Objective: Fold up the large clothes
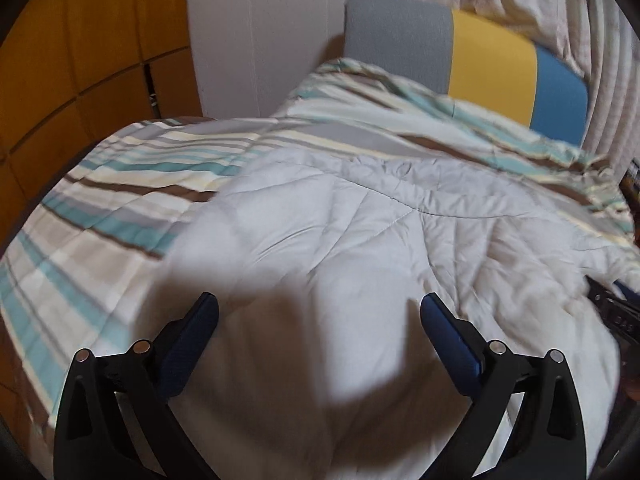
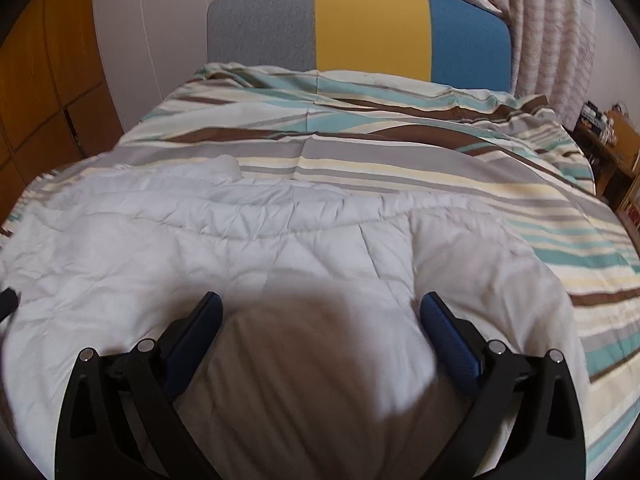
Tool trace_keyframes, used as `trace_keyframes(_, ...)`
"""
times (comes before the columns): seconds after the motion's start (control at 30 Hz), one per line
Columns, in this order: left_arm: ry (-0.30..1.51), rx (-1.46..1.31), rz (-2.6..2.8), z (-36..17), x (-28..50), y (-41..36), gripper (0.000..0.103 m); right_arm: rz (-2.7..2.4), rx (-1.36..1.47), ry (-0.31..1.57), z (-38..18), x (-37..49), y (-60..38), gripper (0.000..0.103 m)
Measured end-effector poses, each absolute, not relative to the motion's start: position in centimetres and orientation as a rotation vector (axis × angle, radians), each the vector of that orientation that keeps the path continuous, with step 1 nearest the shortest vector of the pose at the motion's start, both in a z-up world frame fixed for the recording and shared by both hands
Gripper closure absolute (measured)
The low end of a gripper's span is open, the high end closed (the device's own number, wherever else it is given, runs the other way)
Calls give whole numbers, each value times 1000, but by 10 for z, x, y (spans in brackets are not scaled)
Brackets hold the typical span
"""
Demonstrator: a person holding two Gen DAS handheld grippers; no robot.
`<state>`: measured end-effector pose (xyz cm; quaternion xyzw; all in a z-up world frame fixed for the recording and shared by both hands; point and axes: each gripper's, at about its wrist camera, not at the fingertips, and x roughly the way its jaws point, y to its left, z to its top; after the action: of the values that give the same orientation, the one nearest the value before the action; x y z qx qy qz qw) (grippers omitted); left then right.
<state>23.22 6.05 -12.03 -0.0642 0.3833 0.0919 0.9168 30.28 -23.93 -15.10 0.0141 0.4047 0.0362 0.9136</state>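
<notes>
Left wrist view: spread wide, the left hand-held gripper (image 1: pixel 319 312) above a pale grey-white quilted comforter (image 1: pixel 360 240), blue-padded fingers (image 1: pixel 440 320) well apart, nothing visibly pinched between them. Bunched in soft folds over a bed dressed in a striped cover of teal, brown, cream and grey (image 1: pixel 100 200), the comforter, its far stitched edge running across the middle of the bed. Beyond, an upholstered headboard in grey, yellow and blue panels (image 1: pixel 492 52), pale curtains behind, orange wooden cabinet doors (image 1: pixel 80 40) to one side. At the right edge, a dark sliver, probably the other gripper.

Right wrist view: likewise wide open, the right hand-held gripper (image 2: pixel 321 312), poised over the near part of the same comforter (image 2: pixel 240 240), a rounded fold swelling up between the blue fingers (image 2: pixel 440 320); contact with the cloth hard to judge, no grip evident. Same striped cover (image 2: pixel 440 160) bare toward the headboard (image 2: pixel 372 28); a cluttered wooden shelf (image 2: pixel 612 136) at far right.

Laid on the bed, seemingly, for a broad flat surface to fold against; both grippers side by side at the near edge, apparently ready to seize it for a fold away toward the headboard.
</notes>
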Motion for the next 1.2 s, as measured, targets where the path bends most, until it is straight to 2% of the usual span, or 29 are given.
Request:
trace_keyframes(0.33, 637, -242, 271, -110, 125, 99, 3, 104, 27, 753, -129, 211, -241, 2)
trace_keyframes(0.53, 639, -393, 257, -126, 88, 122, 3, 143, 34, 745, -130, 170, -235, 2)
trace_keyframes(0.6, 622, -452, 215, -129, 75, 123, 3, 172, 32, 721, -128, 153, -229, 6)
trace_keyframes(0.63, 615, -469, 204, -131, 69, 123, 6, 190, 33, 711, -127, 148, -226, 14)
trace_keyframes(0.67, 611, -480, 195, -133, 65, 122, 10, 221, 33, 703, -126, 141, -223, 28)
trace_keyframes(0.7, 609, -488, 179, -135, 61, 120, 12, 253, 33, 701, -126, 135, -219, 35)
trace_keyframes(0.73, 611, -491, 164, -137, 60, 117, 16, 280, 37, 701, -126, 130, -215, 47)
trace_keyframes(0.77, 616, -493, 150, -139, 59, 114, 19, 316, 44, 698, -125, 126, -212, 66)
trace_keyframes(0.8, 624, -497, 131, -142, 59, 110, 21, 357, 41, 696, -125, 121, -207, 71)
trace_keyframes(0.93, 669, -563, 80, -156, 68, 108, 22, 420, -8, 697, -128, 114, -189, 83)
trace_keyframes(1.2, 667, -687, 47, -168, 92, 113, 22, 375, -80, 783, -161, 139, -172, 86)
